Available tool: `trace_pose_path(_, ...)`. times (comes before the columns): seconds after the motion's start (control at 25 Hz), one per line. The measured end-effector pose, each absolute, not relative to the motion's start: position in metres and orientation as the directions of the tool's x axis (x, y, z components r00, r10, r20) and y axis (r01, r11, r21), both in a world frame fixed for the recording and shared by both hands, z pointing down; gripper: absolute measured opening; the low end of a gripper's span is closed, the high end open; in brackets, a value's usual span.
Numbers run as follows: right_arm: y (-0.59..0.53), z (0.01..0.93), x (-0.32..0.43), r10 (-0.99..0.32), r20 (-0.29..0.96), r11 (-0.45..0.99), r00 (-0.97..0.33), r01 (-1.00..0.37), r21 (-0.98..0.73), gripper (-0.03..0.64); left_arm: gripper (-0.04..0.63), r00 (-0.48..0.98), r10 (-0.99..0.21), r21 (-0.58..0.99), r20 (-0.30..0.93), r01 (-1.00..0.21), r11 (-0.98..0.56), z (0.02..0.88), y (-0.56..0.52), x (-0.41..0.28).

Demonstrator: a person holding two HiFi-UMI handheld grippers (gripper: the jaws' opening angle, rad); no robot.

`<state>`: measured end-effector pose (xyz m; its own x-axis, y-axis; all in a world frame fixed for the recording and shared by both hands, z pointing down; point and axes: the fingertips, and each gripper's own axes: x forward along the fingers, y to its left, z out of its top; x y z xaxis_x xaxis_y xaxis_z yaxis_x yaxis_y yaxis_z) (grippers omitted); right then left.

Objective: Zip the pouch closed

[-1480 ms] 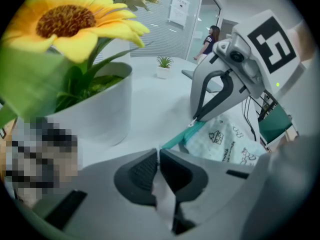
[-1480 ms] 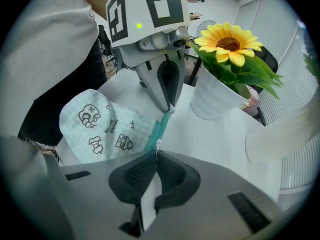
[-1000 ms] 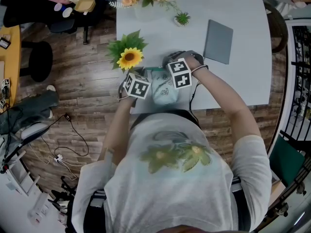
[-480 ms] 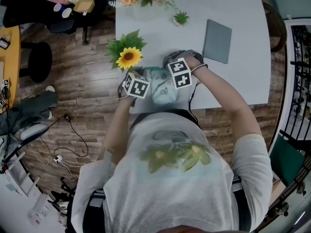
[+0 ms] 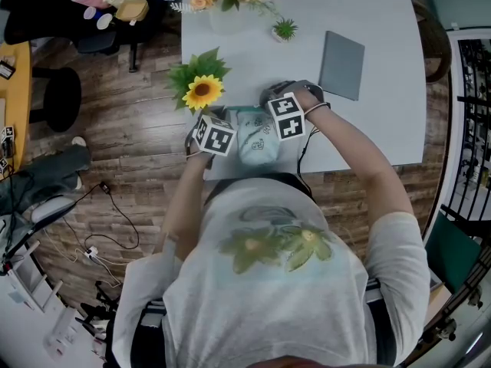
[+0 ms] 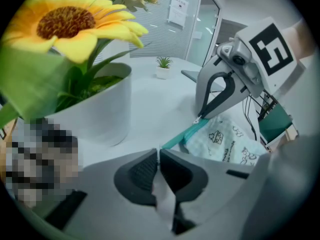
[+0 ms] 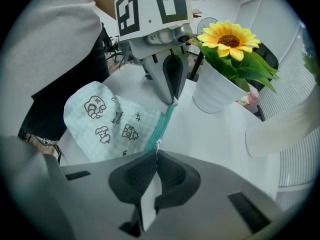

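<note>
Table [image 5: 368, 21] bears pouch [image 5: 257, 146] partly beneath left hand-held gripper [image 6: 159, 156] and right hand-held gripper [image 7: 156, 156].

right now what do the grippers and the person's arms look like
Both the left gripper and right gripper are grey with black ribbed pads, each carrying a white cube with black square markers. The person wears a white short-sleeved T-shirt.

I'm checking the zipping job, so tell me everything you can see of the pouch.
The pouch is soft, pale mint checked fabric printed with small dark cartoon drawings. It lies near the front edge of the white table. A teal zipper runs along one side. The left gripper is shut on one zipper end, and the right gripper pinches it further along. How far it is zipped is unclear.
</note>
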<state>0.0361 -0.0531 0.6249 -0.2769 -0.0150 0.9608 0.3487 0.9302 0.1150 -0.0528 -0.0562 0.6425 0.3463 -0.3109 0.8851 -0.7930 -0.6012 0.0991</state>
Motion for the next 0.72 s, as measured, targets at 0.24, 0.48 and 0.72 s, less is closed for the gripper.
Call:
trace_pose_path(0.24,-0.0529,0.6224,0.0364,-0.014,0.961,0.921,-0.275,0.372,0.120,0.018,0.023,0.346,-0.312,0.100,0.885,-0.795,-0.599,0.6419,-0.0569,-0.0526)
trace_pose_path(0.48,-0.0525,0.6233,0.0366,-0.017,0.967,0.907,-0.255,0.404,0.123,0.018,0.023,0.348,-0.310,0.102,0.885,-0.794,-0.599,0.6419,-0.0564,-0.0526)
trace_pose_path(0.72,-0.0529,0.6245,0.0388,-0.015,0.973,0.899,-0.230,0.423,0.114,0.017,0.023,0.350,-0.309,0.105,0.884,-0.794,-0.598,0.6414,-0.0563,-0.0523)
